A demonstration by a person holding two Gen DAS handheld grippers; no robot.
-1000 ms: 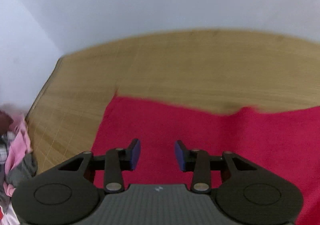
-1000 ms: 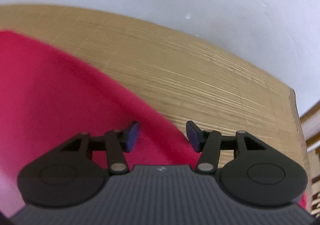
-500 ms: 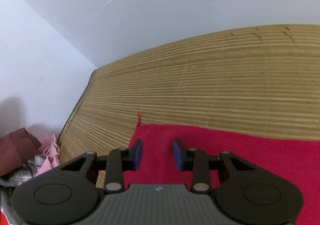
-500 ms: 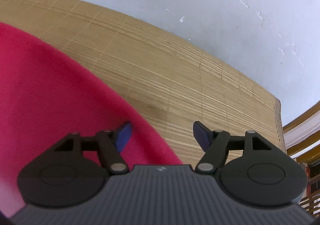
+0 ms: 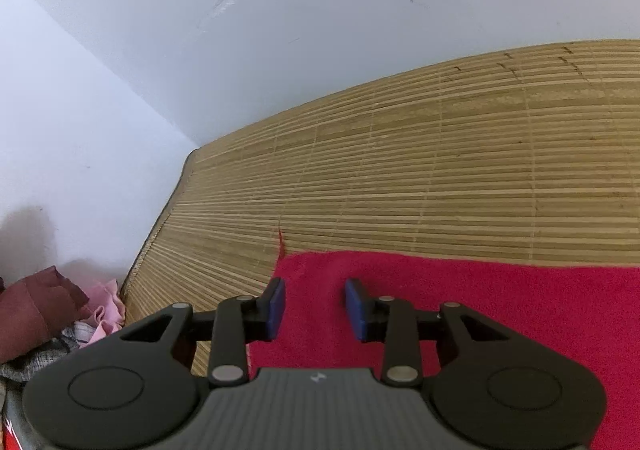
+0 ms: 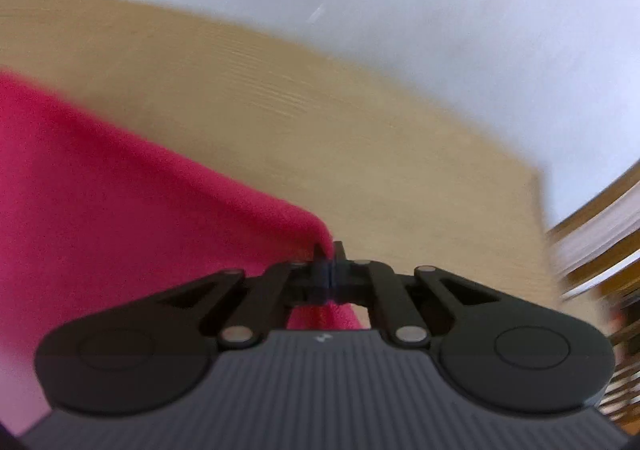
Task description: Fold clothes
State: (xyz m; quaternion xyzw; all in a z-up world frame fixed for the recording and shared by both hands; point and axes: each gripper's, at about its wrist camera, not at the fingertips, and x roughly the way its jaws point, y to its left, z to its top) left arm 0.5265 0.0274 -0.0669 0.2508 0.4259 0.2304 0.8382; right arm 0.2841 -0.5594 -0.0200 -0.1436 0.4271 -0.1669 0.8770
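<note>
A red cloth point(image 5: 500, 310) lies flat on a bamboo mat point(image 5: 440, 169), its far left corner just ahead of my left gripper point(image 5: 316, 290). That gripper hovers over the corner with its blue pads apart and nothing pinched between them. In the blurred right wrist view, my right gripper point(image 6: 329, 250) is shut on the red cloth's point(image 6: 120, 189) right edge. The fabric rises in a peak to the closed tips and hangs under them. The bamboo mat point(image 6: 280, 109) shows beyond.
A pile of clothes point(image 5: 52, 314), maroon, pink and grey, lies off the mat's left edge by the white wall point(image 5: 280, 29). A wooden frame point(image 6: 600, 209) stands past the mat's right end.
The right gripper's jaws closed on the cloth's edge and drew it up into a peak. The left gripper settled over the cloth's far left corner, and the cloth now lies flat.
</note>
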